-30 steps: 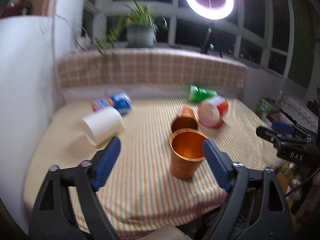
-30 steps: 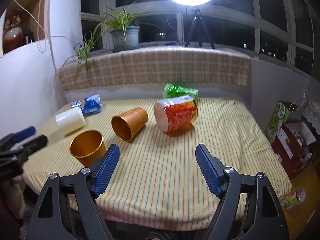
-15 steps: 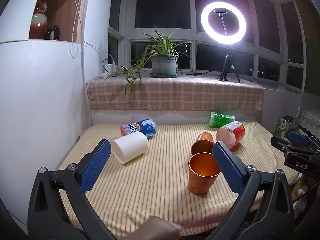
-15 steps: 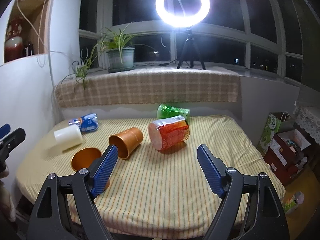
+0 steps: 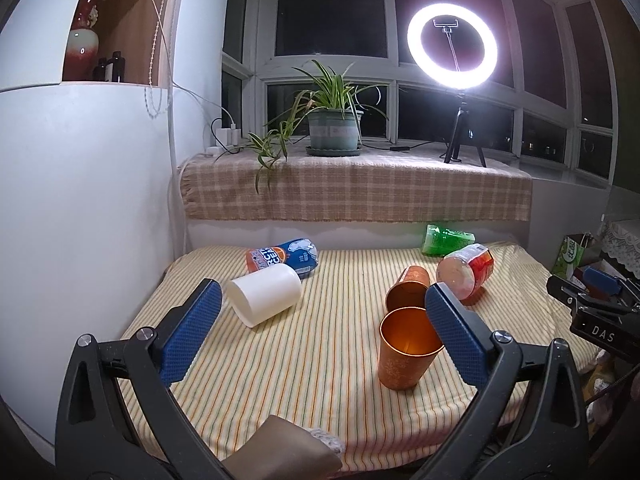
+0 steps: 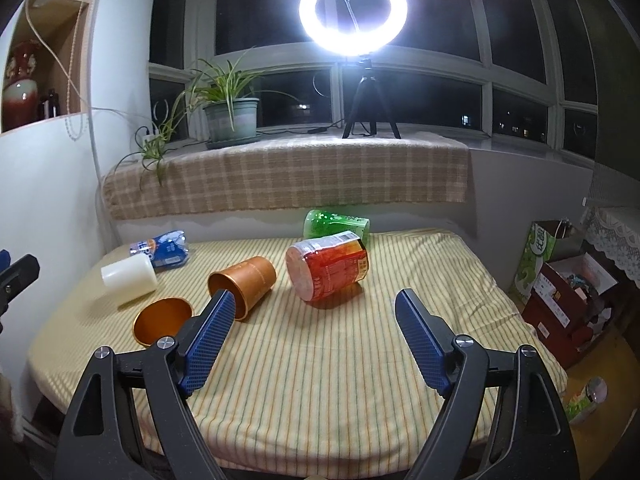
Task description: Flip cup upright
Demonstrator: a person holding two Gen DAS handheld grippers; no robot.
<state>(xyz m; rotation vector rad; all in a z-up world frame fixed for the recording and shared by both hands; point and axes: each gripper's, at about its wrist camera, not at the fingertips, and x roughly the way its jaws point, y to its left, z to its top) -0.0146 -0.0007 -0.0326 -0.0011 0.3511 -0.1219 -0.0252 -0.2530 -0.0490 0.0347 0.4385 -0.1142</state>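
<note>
One copper cup [image 5: 404, 356] stands upright near the front of the striped table [image 5: 312, 364]; it also shows in the right wrist view [image 6: 160, 320]. A second copper cup [image 5: 408, 292] lies on its side just behind it, mouth toward me, and shows in the right wrist view [image 6: 244, 286]. A white cup [image 5: 264, 298] lies on its side at the left, seen too in the right wrist view [image 6: 128, 278]. My left gripper [image 5: 320, 340] is open and empty, held back above the table's front edge. My right gripper [image 6: 312, 340] is open and empty, also above the front edge.
A red can [image 6: 328, 268], a green bottle [image 6: 334, 224] and a blue packet [image 6: 166, 246] lie at the back of the table. A white wall [image 5: 80, 200] bounds the left. A ledge with a potted plant [image 5: 334, 132] and ring light [image 5: 452, 46] lies behind. Boxes [image 6: 560, 280] stand at right.
Both grippers have pulled back and up from the table, so the view is wider. The upright copper cup stands free; the left gripper, earlier around it, is now clear of it.
</note>
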